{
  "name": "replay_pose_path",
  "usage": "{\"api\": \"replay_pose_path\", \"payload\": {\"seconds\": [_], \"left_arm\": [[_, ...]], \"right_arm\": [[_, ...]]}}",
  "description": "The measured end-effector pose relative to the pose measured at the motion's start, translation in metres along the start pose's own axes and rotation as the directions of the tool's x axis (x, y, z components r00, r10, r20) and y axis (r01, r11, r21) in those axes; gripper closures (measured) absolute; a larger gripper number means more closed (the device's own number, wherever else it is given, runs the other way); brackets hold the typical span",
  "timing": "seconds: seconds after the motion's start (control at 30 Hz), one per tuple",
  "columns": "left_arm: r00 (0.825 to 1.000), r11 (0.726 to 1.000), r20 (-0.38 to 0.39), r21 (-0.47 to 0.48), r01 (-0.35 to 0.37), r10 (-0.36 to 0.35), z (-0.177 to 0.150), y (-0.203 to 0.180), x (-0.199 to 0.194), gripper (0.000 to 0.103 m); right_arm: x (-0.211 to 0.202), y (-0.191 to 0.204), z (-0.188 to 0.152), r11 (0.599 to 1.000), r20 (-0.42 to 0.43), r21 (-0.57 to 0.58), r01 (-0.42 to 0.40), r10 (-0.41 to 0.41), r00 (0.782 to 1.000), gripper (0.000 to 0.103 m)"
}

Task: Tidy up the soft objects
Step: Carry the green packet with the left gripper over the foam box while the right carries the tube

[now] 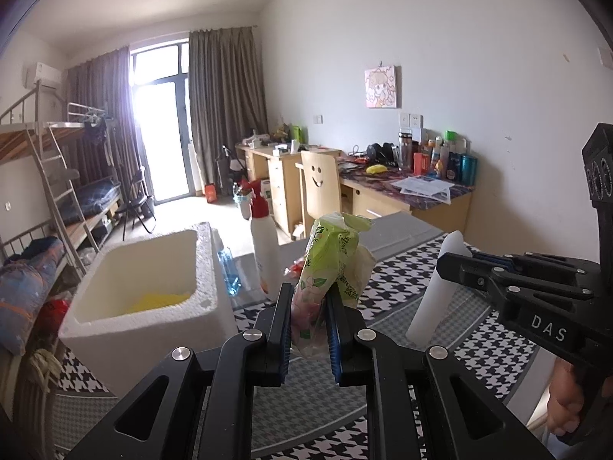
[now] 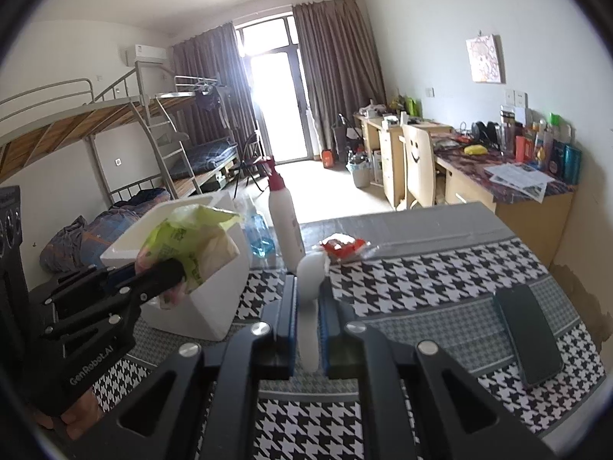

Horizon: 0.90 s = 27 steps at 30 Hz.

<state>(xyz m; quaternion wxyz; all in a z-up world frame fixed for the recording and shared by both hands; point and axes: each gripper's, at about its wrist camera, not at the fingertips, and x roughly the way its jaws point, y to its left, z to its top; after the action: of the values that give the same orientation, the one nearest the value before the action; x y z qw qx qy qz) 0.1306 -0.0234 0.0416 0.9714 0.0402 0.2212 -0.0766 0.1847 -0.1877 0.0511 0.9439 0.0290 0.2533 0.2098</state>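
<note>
My left gripper [image 1: 308, 299] is shut on a green and pink tissue pack [image 1: 333, 264] and holds it up above the houndstooth table, just right of the white foam box [image 1: 153, 306]. The box holds something yellow [image 1: 157, 301]. In the right wrist view the pack [image 2: 187, 241] is in front of the box [image 2: 214, 299]. My right gripper [image 2: 308, 295] is shut on a white soft roll [image 2: 310, 306], held upright over the table; the roll also shows in the left wrist view [image 1: 436, 287].
A white spray bottle with red top [image 2: 283, 222], a blue bottle [image 2: 258, 234] and a red-white packet [image 2: 343, 247] stand behind. A dark phone [image 2: 530, 339] lies on the table at the right. Desks, a chair and bunk beds are beyond.
</note>
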Motion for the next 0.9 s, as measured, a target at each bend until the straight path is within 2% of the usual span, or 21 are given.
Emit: {"api": "replay_pose_path", "payload": {"seconds": [0.27, 0.5, 0.9], "left_arm": [[1.000, 1.000, 0.020, -0.006, -0.013, 0.013, 0.016, 0.007, -0.004, 0.086], [0.997, 0.998, 0.054, -0.007, -0.060, 0.060, 0.029, 0.014, -0.009, 0.086], [0.993, 0.995, 0.071, -0.028, -0.092, 0.094, 0.043, 0.029, -0.008, 0.086]], "right_arm": [[0.002, 0.010, 0.013, 0.999, 0.023, -0.024, -0.023, 0.023, 0.999, 0.091], [0.002, 0.020, 0.024, 0.998, 0.047, -0.047, -0.035, 0.038, 0.998, 0.090], [0.007, 0.029, 0.041, 0.996, 0.074, -0.072, -0.055, 0.060, 0.995, 0.090]]}}
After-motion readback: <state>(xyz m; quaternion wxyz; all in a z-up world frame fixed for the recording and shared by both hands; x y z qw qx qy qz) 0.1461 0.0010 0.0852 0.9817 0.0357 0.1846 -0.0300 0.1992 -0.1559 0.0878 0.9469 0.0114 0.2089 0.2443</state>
